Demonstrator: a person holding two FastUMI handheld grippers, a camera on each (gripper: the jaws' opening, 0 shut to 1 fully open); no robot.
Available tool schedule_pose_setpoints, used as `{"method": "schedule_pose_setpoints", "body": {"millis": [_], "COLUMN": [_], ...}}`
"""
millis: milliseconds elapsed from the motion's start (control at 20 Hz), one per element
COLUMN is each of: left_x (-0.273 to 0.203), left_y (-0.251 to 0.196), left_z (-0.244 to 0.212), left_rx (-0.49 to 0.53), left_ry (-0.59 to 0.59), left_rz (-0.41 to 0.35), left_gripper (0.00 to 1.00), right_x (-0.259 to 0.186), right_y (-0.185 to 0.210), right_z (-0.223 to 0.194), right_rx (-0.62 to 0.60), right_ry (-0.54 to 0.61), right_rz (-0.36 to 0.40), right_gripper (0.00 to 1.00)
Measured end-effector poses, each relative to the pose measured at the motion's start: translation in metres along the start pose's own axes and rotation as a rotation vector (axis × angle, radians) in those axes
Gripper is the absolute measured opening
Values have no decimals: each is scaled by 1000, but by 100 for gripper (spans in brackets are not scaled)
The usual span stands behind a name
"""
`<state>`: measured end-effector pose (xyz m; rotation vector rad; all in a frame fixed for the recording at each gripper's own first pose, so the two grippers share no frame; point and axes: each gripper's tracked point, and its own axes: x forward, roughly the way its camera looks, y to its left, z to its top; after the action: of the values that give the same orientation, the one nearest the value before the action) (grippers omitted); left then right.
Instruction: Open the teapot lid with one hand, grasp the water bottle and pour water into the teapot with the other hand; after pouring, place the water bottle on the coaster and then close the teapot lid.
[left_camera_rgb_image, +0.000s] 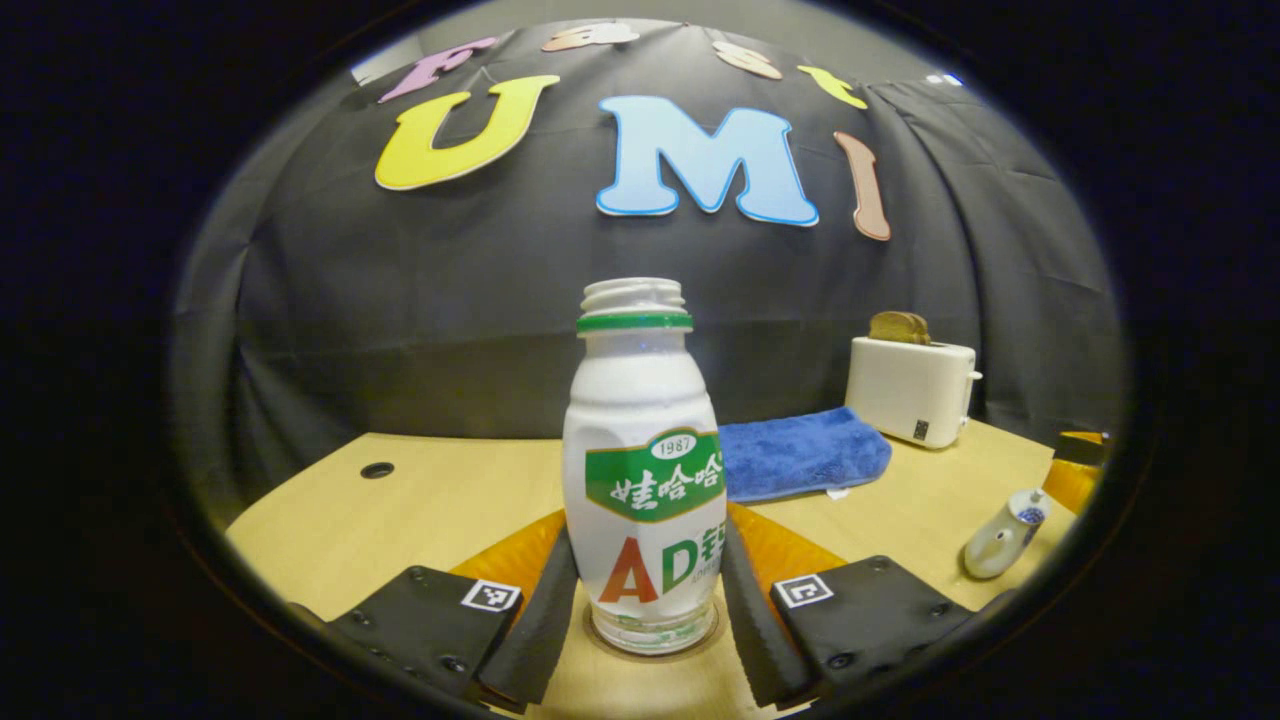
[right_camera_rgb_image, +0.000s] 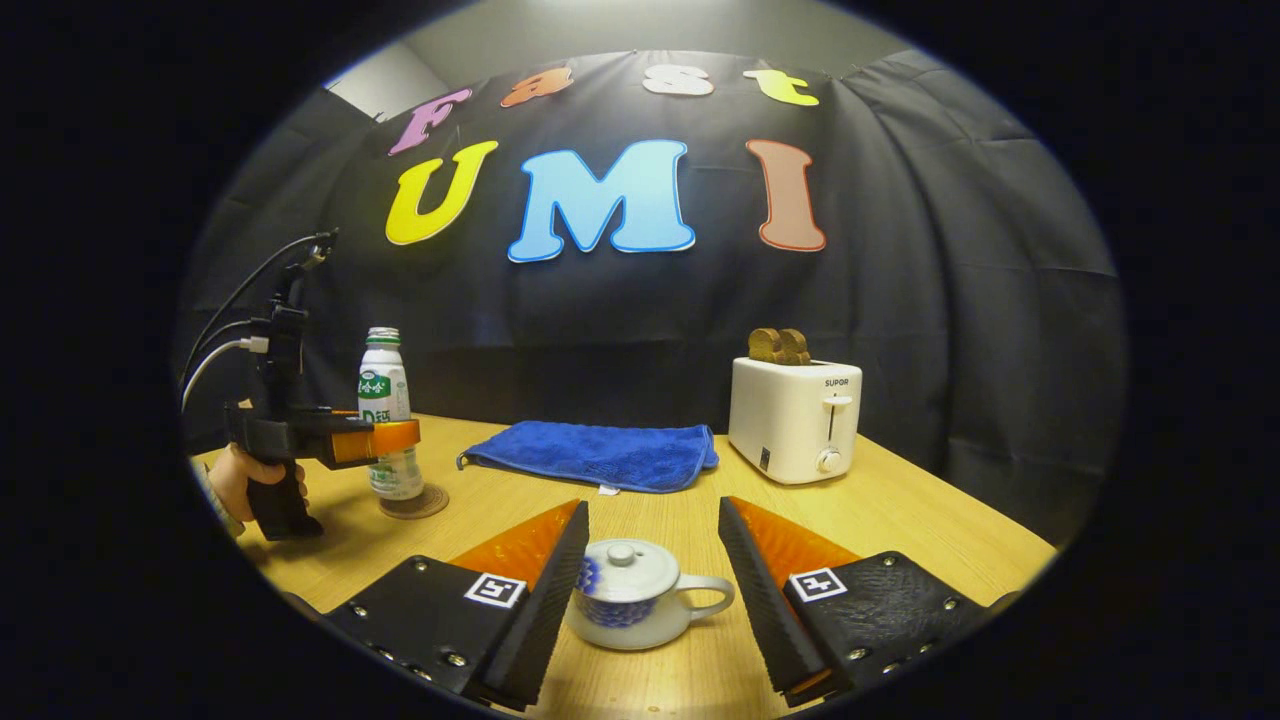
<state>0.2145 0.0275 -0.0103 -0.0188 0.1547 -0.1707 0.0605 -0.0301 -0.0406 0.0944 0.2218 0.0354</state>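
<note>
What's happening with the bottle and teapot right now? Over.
Left gripper straddles white plastic bottle on round coaster. Right gripper open around white-and-blue teapot, lid on. Path clear.

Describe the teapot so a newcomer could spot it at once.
Start at the white toaster at the back of the wooden table, then come forward past the blue towel. The teapot sits low between the right tongs, lid on. It alone is squat, white with blue pattern, and handled.

Left gripper (left_camera_rgb_image: 645, 610): fingers spread, level, forward-pointing; its handle gripped from below by a hand (right_camera_rgb_image: 240, 480). Right gripper (right_camera_rgb_image: 650, 600): fingers wide apart, level, forward-pointing.
</note>
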Motion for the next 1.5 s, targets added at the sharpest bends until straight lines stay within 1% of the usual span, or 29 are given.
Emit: {"method": "schedule_pose_setpoints", "body": {"millis": [100,150,200,250,450,500,650,750,850,1100,1300,1500], "left_x": [4,5,7,5,5,6,6,3,-3,-17,-36,-58], "left_y": [0,-1,-2,-2,-1,-1,0,1,0,0,-4,-10], "left_z": [-3,-6,-12,-11,-11,-11,-16,-10,-2,7,4,-2], "left_rx": [-2,-2,-2,-3,-14,-21,-26,-26,-15,63,68,61], "left_ry": [4,11,26,31,23,20,28,22,7,-5,0,-8], "left_rz": [0,2,3,7,12,15,25,27,27,46,58,67], "left_gripper": [77,82,77,82,82,75,89,99,99,99,99,99], "right_x": [-1,-1,0,0,0,0,1,1,0,-1,-3,-8], "right_y": [0,-1,-2,-3,-4,-4,-2,0,1,0,4,6], "right_z": [0,0,0,0,-1,-1,-4,-6,-5,-2,1,9], "right_rx": [-1,-2,-2,-1,3,2,6,13,16,23,39,26], "right_ry": [1,0,0,0,3,2,14,22,21,9,0,-36], "right_rz": [-2,-4,-7,-10,-13,-14,-8,2,6,6,20,15], "right_gripper": [81,81,81,81,81,81,81,81,81,81,81,81]}}
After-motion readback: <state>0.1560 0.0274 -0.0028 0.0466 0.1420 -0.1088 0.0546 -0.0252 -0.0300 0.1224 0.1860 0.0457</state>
